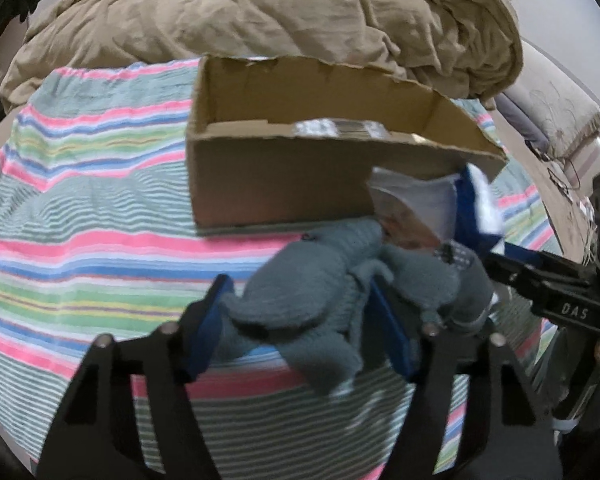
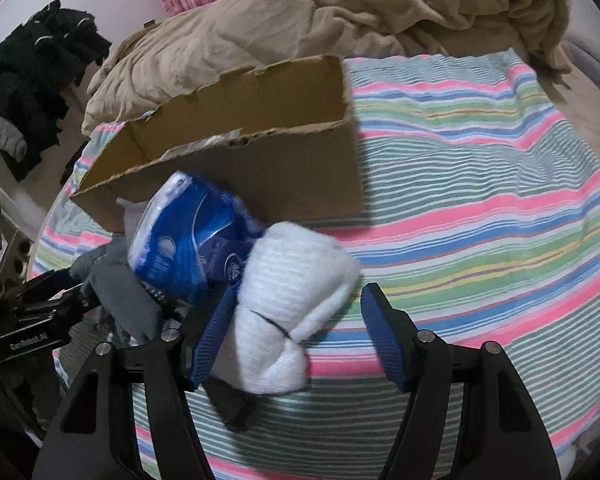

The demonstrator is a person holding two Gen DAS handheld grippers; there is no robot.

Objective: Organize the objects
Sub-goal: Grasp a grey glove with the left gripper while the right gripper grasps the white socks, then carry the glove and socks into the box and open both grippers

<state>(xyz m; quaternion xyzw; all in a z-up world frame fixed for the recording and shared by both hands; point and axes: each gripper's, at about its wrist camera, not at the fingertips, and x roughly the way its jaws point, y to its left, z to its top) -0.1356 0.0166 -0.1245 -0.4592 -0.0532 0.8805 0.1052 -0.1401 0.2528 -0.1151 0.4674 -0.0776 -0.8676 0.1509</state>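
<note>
An open cardboard box point(image 1: 284, 176) stands on the striped bedcover; it also shows in the right wrist view point(image 2: 260, 160). My left gripper point(image 1: 304, 320) has its blue fingers around a grey knitted sock bundle point(image 1: 312, 288), held above the cover just in front of the box. My right gripper point(image 2: 296, 320) stands wide around a white sock bundle point(image 2: 292, 292), which rests against the left finger; the right finger is apart from it. A blue plastic packet point(image 2: 188, 236) lies next to the white bundle, by the box's near corner. The right gripper point(image 1: 480, 216) also shows in the left wrist view.
A rumpled tan duvet point(image 1: 280, 8) lies behind the box. Dark clothes point(image 2: 32, 92) hang at the far left. The striped cover point(image 2: 480, 200) stretches to the right of the box. A pillow point(image 1: 556, 108) sits at the far right.
</note>
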